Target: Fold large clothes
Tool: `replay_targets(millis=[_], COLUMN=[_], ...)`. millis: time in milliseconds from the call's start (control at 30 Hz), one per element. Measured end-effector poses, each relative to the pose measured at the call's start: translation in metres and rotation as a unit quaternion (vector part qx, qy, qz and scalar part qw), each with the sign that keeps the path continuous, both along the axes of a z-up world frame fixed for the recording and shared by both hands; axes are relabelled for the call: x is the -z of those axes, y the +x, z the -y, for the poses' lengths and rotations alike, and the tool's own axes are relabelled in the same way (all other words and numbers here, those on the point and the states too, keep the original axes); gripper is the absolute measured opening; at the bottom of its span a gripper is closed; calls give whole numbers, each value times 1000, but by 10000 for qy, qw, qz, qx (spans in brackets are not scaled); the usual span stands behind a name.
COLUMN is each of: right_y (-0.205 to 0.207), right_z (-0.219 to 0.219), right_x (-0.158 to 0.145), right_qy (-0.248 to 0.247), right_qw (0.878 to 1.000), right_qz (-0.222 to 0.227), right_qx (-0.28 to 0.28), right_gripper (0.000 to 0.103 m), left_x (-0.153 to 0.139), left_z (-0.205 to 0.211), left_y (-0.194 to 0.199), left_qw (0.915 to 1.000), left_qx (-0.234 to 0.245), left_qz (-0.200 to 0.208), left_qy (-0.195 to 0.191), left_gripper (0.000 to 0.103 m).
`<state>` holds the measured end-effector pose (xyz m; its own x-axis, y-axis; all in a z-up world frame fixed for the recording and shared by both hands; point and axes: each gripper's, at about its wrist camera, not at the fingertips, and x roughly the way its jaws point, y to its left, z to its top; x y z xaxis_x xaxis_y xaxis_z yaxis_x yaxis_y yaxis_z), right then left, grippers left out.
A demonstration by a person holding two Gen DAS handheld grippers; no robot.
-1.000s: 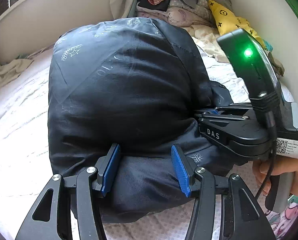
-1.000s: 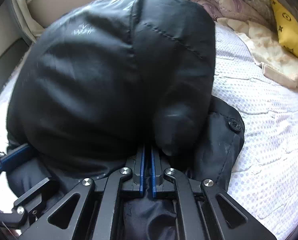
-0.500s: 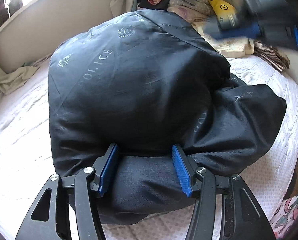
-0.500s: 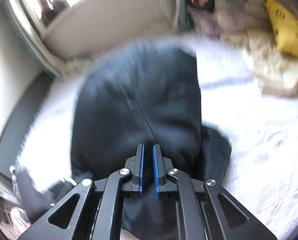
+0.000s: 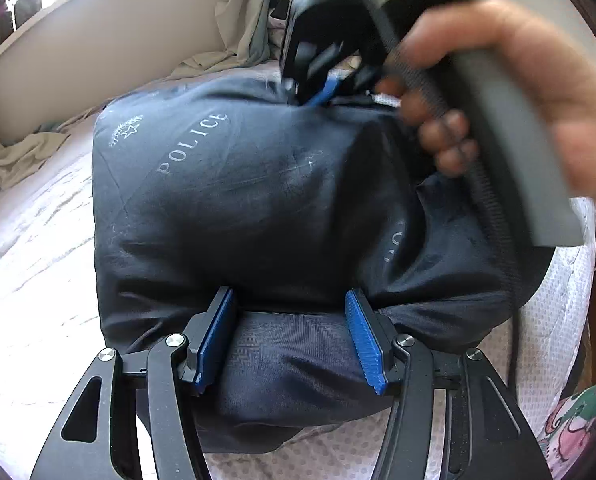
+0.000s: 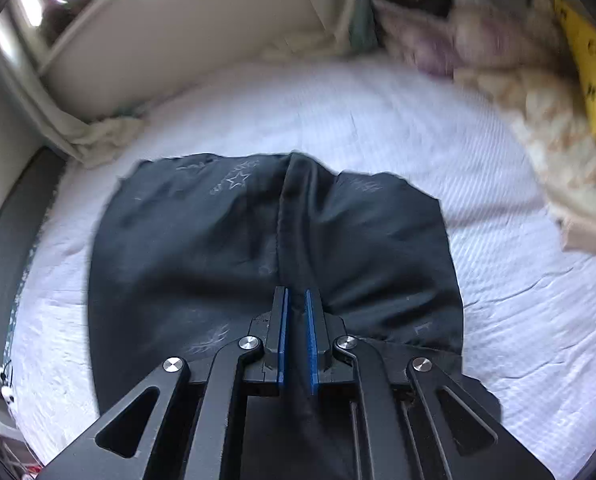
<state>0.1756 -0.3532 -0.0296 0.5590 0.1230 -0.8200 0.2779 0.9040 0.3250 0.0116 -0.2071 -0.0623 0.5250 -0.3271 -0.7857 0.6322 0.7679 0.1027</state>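
Jacket (image 5: 258, 208) bunched on bed (image 6: 497, 280), left tool (image 5: 290, 340) clamping its thick fold, right tool (image 6: 296, 336) pinching a seam.

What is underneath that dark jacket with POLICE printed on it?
The dark jacket lies on a white textured bedsheet, which shows all around it. Whatever sits directly beneath the bundle is covered by the fabric.

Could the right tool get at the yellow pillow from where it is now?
Probably not yet: the right tool is shut on a fold of the dark jacket, so it would have to let go first; the yellow pillow lies across open bedsheet.
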Motion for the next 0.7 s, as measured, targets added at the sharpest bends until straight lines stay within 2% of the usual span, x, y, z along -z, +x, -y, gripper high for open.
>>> replay_targets(millis=[167,333,467,533,600,633,667,700], right_y=[17,25,22,12,-1,-10,-25,-39], right_z=[3,3,-1,-5,-3,-1,3,5], right_x=[45,68,67,54,36,25,7,-9], right_qy=[-28,-293,-398,-527,-400,-261,-77,43], right_qw=[9995,9988,9986,9982,9985,9989,9990,9985], right_qz=[-298,-387,-318,-190,-160,-117,33,184], right_qx=[48,44,127,232,338,372,433,505], right_gripper=[0,0,0,0,0,10,36,55], left_x=[1,0,-1,0,-1,-1,-1,-1], left_z=[-1,-1,-1,-2,-3,-5,-5,-5], left_y=[-1,-1,0,2,3,4,5,5], left_qw=[10000,9999,10000,9999,9999,9998,9998,9998], left_qx=[80,101,78,75,74,59,49,33], left_qz=[16,-18,-57,-86,-132,-160,-174,-181], left_qy=[-25,-57,-19,-11,-21,-34,-38,-29], left_gripper=[60,61,61,61,61,61,61,61])
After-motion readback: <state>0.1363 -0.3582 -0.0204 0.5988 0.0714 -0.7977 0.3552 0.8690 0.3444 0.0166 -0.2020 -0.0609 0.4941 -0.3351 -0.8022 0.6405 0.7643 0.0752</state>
